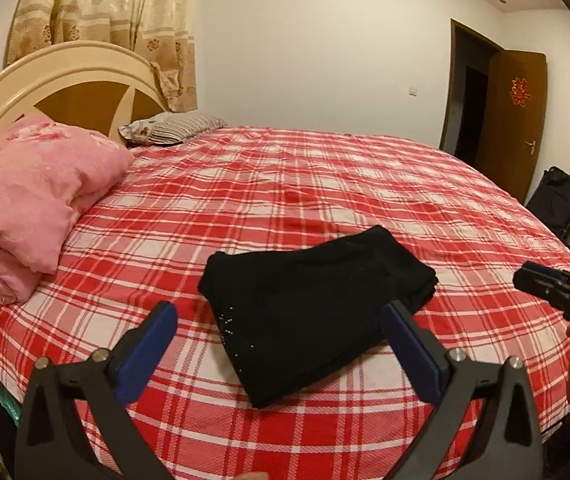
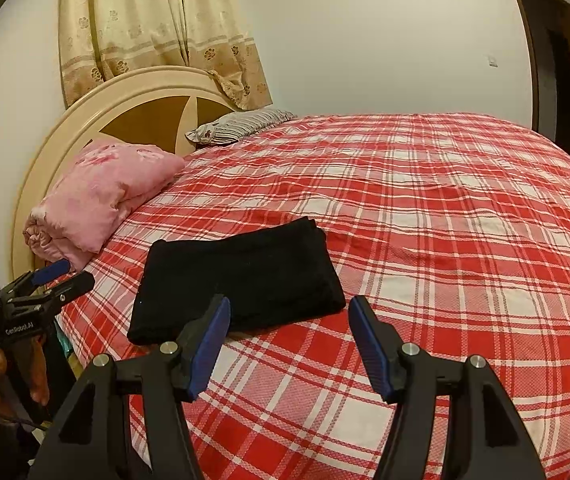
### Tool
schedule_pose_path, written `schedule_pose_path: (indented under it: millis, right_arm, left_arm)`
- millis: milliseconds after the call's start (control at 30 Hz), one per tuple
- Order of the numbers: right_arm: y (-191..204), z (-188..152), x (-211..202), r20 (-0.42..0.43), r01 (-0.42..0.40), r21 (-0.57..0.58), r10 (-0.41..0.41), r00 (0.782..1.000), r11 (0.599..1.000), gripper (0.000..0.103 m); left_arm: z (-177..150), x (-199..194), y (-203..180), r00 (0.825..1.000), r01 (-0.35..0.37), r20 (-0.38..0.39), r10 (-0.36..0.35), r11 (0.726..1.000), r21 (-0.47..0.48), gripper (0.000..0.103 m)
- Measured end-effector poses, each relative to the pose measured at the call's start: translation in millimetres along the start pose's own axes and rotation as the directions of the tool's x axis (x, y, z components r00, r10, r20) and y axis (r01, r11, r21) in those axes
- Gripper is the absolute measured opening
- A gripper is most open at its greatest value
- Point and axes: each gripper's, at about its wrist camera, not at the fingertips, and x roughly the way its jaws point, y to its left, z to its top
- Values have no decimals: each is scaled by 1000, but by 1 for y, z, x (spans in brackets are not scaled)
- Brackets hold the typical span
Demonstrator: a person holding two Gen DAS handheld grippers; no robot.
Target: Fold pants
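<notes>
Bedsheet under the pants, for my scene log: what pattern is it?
Red and white plaid bedsheet, clearest in the right wrist view.

Pants [image 1: 313, 320]: on the bed [image 1: 325, 184], just ahead of the left gripper [image 1: 279, 344]; ahead and left of the right gripper [image 2: 289, 344].
Quilt [image 1: 33, 200]: on the bed, far left of both grippers, against the headboard [image 1: 65, 80].
Pillow [image 1: 173, 128]: beyond the quilt.
Door [image 1: 513, 120]: far right.

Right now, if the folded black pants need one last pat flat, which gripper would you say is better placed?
Probably the left gripper: its open fingers frame the black pants directly ahead. The right gripper, also open, points mostly past their near right corner at the plaid sheet.
</notes>
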Motion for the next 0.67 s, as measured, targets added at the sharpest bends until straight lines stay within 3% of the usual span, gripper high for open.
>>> schedule_pose_path:
  millis: [667]
  right_arm:
    - [5,-7,5,-21,-3,-21,2,1000,1000,63]
  left_arm:
    - [-7,9,0,999,25,-23,-26,1000,-2,103]
